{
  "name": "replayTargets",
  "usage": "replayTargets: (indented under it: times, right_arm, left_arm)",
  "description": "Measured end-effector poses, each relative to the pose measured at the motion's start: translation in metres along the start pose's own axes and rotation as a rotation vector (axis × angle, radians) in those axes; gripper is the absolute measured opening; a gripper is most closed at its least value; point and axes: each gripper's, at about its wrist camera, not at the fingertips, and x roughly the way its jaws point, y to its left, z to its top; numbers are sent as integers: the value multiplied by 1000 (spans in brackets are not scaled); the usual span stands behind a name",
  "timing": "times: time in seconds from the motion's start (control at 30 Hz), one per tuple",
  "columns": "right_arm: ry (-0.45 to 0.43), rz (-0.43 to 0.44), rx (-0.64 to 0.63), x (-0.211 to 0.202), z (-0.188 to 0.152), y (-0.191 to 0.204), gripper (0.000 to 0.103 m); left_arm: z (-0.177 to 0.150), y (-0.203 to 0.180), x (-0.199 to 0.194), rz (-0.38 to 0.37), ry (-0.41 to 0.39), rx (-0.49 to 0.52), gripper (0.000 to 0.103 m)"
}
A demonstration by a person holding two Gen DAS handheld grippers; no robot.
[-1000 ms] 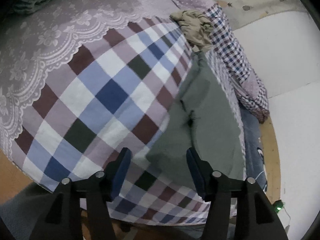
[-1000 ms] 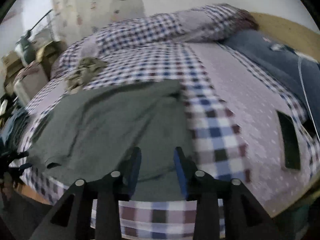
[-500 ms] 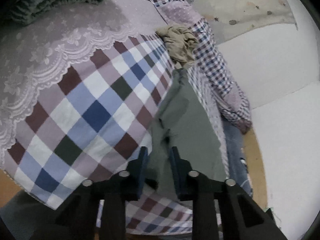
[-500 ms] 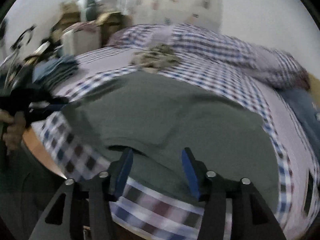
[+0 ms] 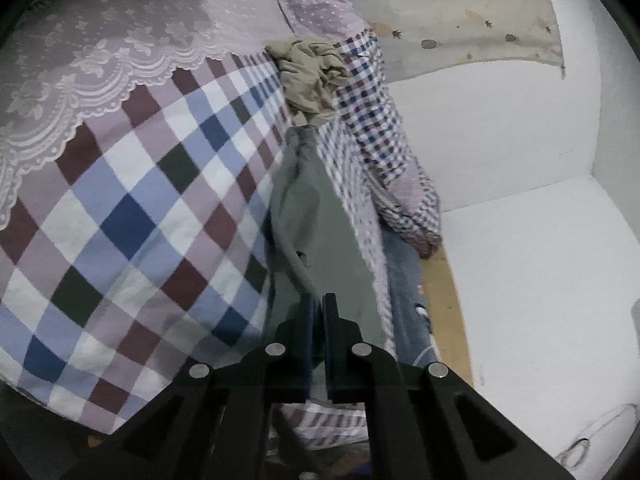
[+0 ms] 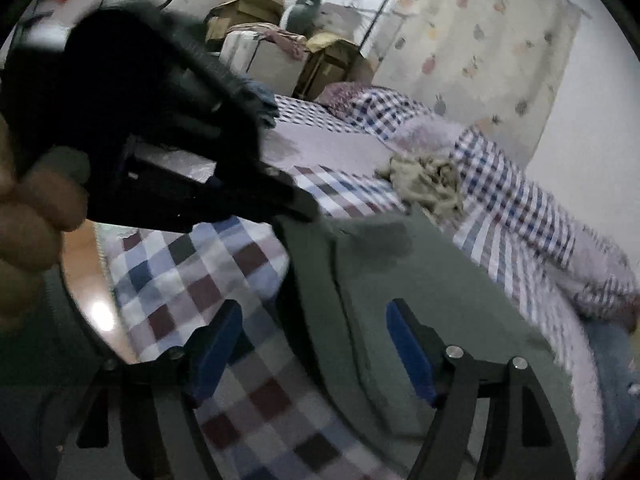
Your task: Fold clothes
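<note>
On the bed (image 5: 120, 208), spread over the checked bedcover: one grey-green garment (image 5: 320, 240), lying flat along the near edge, with a rolled hem or seam running toward the left wrist camera. In the right wrist view the same garment (image 6: 400, 300) covers the middle of the bed, one corner lifted slightly at its left side.

Left claw (image 5: 319, 312): fingers nearly together, pinching the near edge of the garment between the blue pads. A second ago they stood wide apart above the cloth; half a second ago they were half closed. In the right wrist view the left claw (image 6: 296, 206) appears as a dark body whose tip meets the garment's raised corner, with a hand (image 6: 28, 216) holding it at the left edge of the picture.

Right claw (image 6: 316, 344): fingers wide apart, low over the garment's near side, one blue pad over the checked cover and the other over the grey-green cloth; nothing held. The gap is wider than in both earlier pictures, and the view has swung left.

Beyond the garment: a crumpled beige cloth (image 5: 312, 76) at its far end, touching or just beside it. A small-check quilt (image 5: 372, 120) lies along the wall side. A blue denim item (image 5: 408, 296) lies at the bed's edge. Lace-trimmed lilac fabric (image 5: 100, 60) covers the upper left of the bed. Boxes (image 6: 256, 0) and a patterned curtain (image 6: 480, 40) stand behind.
</note>
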Motion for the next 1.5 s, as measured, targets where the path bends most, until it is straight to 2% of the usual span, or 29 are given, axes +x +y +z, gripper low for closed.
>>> replayTargets:
  times: [0.13,0.27,0.3,0.33,0.4,0.47,0.53,0.6,0.67,0.7,0.73,0.77,0.83,0.9,1.0,1.17,1.27,1.37,1.5]
  right_arm:
    - [-4,-107,-35,24,9,7,79]
    - [-4,-147,15,41,16,-5,77]
    - [-2,-155,25,46,18,-9,72]
    - [1,-162,27,50,19,-12,60]
    - [12,-175,29,58,23,-19,41]
    - [26,-186,30,67,26,-25,33]
    - [48,-190,34,76,29,-31,11]
    - [61,-176,44,81,31,-39,4]
    - [48,-158,48,79,33,-44,3]
    - [40,-149,48,75,32,-46,3]
    - [32,-141,48,72,32,-48,3]
    - [22,-130,45,68,32,-47,3]
    - [6,-121,54,60,34,-51,3]
    - [-9,-112,68,51,36,-55,3]
    - [-39,-98,90,33,38,-57,3]
    - [-61,-67,129,14,34,-66,3]
    - [-60,-53,140,11,31,-69,3]
    - [-63,-42,148,9,29,-70,3]
    - [-65,-29,159,9,26,-70,3]
  left_arm:
    - [4,-1,2,-60,11,-15,2]
    - [3,-4,3,-98,19,-11,2]
    - [4,-5,3,-107,21,-10,2]
    - [3,-6,3,-115,24,-9,2]
    - [4,-7,4,-124,26,-6,2]
    - [6,-7,4,-137,23,-11,2]
    - [10,-7,4,-153,17,-19,2]
    - [14,-9,3,-164,12,-18,2]
    - [18,-9,-1,-180,-2,-27,5]
    - [22,-8,-4,-180,-11,-33,14]
    - [26,-7,-6,-178,-25,-41,34]
    - [30,-6,-9,-176,-39,-48,58]
    - [40,-6,-10,-170,-62,-52,79]
    - [53,-12,-2,-138,-41,-19,81]
    - [80,-26,22,-51,13,77,81]
    - [113,-31,97,62,183,168,81]
    - [121,-25,137,79,275,159,81]
    - [128,-27,160,93,287,187,81]
    - [151,-31,180,94,256,208,80]
